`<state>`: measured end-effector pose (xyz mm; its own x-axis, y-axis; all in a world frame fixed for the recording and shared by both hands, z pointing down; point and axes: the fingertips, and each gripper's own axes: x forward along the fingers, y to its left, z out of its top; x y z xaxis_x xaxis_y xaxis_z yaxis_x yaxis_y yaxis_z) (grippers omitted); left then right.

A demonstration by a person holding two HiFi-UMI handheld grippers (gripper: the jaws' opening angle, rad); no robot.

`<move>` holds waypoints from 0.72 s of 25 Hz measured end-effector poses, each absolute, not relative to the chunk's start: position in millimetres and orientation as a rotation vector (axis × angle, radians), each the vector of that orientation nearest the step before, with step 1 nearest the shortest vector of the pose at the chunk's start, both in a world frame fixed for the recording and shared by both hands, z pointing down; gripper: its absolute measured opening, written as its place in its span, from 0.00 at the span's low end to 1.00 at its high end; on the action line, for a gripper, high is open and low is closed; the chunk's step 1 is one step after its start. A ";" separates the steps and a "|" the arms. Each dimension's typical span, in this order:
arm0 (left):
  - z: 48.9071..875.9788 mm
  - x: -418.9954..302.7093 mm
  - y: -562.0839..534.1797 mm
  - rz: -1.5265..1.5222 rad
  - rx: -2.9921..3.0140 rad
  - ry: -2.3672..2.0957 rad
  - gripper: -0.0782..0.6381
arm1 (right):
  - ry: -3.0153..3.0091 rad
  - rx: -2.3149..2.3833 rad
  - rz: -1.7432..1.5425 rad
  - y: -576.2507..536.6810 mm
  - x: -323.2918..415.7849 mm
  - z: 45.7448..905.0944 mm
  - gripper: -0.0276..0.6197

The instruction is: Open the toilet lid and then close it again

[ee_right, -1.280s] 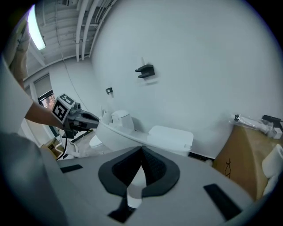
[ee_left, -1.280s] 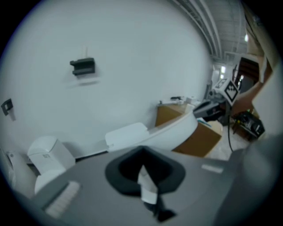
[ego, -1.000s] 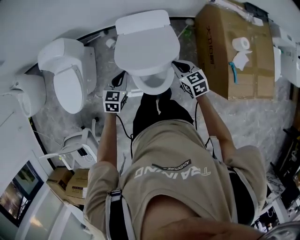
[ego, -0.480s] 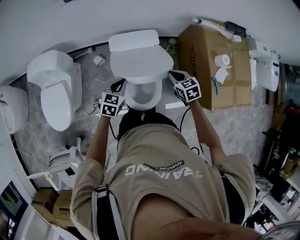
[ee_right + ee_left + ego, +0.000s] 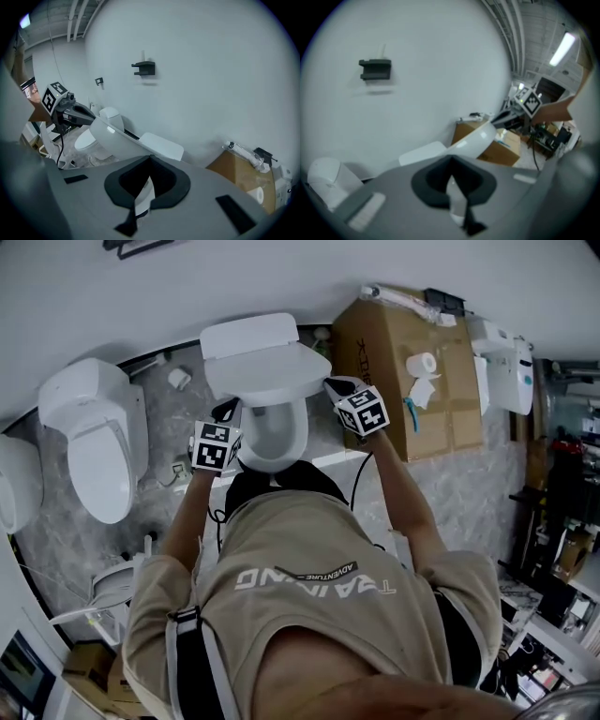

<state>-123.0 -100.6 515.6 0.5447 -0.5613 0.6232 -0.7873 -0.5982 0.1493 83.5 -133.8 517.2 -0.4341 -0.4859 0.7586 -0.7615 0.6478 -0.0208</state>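
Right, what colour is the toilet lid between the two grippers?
The toilet lid is plain white; the head view shows it best.

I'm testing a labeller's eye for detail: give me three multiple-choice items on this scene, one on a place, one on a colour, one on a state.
1. Where does the toilet paper roll sit? A on the cardboard box; B on the floor; C on a toilet tank.
2. What colour is the cardboard box? A white; B brown; C blue.
3. How is the toilet lid standing? A flat shut; B partly raised and tilted; C taken off.

Answers: A, the roll rests on the box. B, its faces show brown. B, both gripper views show the lid slanting, with the left gripper and the right gripper at its sides.
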 end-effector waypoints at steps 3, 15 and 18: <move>511.4 -124.1 -109.2 0.746 2.386 -1.093 0.12 | -2.117 0.933 0.463 -143.3 81.8 512.8 0.06; 493.8 -129.0 -150.3 0.833 2.330 -1.201 0.12 | -2.184 0.860 0.523 -184.3 76.1 495.9 0.06; 488.5 -129.6 -164.6 0.853 2.333 -1.208 0.12 | -2.205 0.864 0.534 -198.5 75.9 490.9 0.06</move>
<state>-129.6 -164.6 488.5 0.4471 -0.5984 0.6649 -0.8270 -0.5597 0.0524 75.9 -198.5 490.9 -0.5332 -0.4236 0.7323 -0.7117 0.6925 -0.1176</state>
